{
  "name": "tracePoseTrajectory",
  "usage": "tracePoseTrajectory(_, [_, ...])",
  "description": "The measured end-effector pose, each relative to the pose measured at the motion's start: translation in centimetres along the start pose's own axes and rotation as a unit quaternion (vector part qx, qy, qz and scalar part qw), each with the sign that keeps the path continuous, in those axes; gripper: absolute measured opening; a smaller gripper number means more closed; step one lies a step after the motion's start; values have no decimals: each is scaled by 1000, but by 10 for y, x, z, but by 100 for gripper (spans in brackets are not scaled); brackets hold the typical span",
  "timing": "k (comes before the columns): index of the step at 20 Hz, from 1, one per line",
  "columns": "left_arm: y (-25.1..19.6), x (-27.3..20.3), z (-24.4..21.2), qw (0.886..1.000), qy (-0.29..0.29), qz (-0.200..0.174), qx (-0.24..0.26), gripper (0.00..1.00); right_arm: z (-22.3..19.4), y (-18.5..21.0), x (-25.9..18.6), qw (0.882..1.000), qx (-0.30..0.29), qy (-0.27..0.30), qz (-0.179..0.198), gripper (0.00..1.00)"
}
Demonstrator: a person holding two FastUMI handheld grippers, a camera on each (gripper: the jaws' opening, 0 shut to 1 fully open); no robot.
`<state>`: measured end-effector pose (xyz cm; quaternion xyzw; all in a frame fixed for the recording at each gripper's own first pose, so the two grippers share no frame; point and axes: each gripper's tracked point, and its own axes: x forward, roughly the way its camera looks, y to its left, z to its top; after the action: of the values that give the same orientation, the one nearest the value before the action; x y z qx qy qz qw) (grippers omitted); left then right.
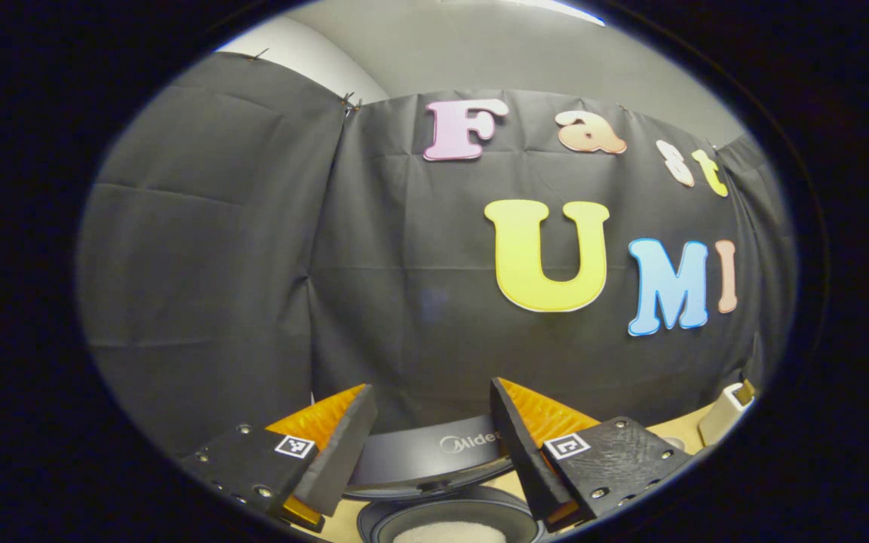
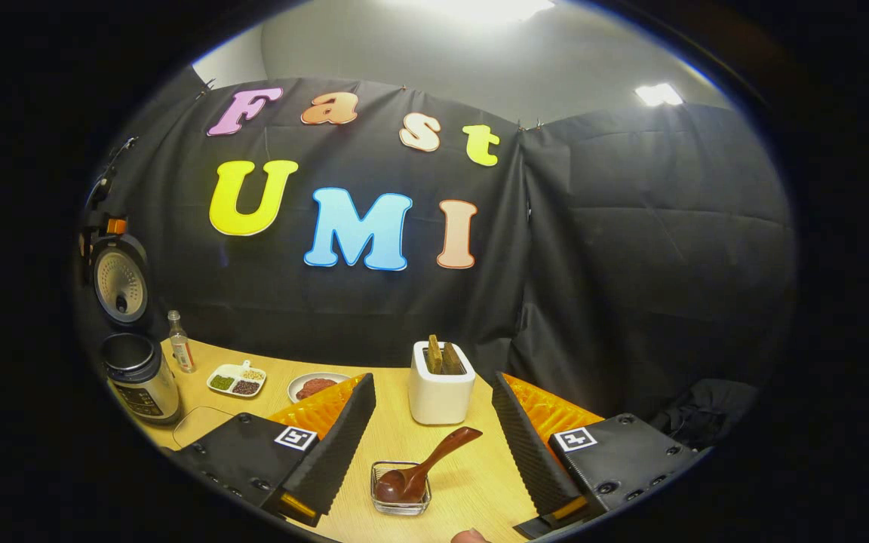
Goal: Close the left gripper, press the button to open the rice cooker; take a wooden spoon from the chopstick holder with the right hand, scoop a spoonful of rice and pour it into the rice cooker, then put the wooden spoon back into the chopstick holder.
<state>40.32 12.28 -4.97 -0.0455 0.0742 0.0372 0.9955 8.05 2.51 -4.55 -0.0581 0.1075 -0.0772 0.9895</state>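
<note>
In the left gripper view, the left gripper [image 1: 431, 422] hangs with its fingers spread wide apart and nothing between them, in front of a black cloth wall. Just below and beyond the fingers sits the rice cooker [image 1: 434, 452], its dark lid raised behind the open pot [image 1: 449, 520], where a patch of white rice [image 1: 449, 532] shows at the bottom edge. A white chopstick holder [image 1: 725, 413] peeks in at the far right on the wooden tabletop [image 1: 676, 430]. In the right gripper view, the right gripper [image 2: 431, 422] is likewise wide open and holds nothing, poised above the tabletop. Between its fingers lies a small clear glass dish [image 2: 401, 489] with the wooden spoon [image 2: 423, 467] resting in it, bowl down, handle tilted up to the right. Behind stands the chopstick holder with wooden utensils upright inside. Far left stands the rice cooker, lid up, beside a small bottle [image 2: 180, 343], a divided tray [image 2: 236, 379] and a plate [image 2: 315, 386].
</note>
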Motion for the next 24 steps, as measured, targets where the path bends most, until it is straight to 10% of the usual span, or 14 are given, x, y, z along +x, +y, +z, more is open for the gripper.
tracePoseTrajectory(24, [-50,-137,-107,997,71,-30,7,91,-8,-35,-27,999,-10,1,53,98])
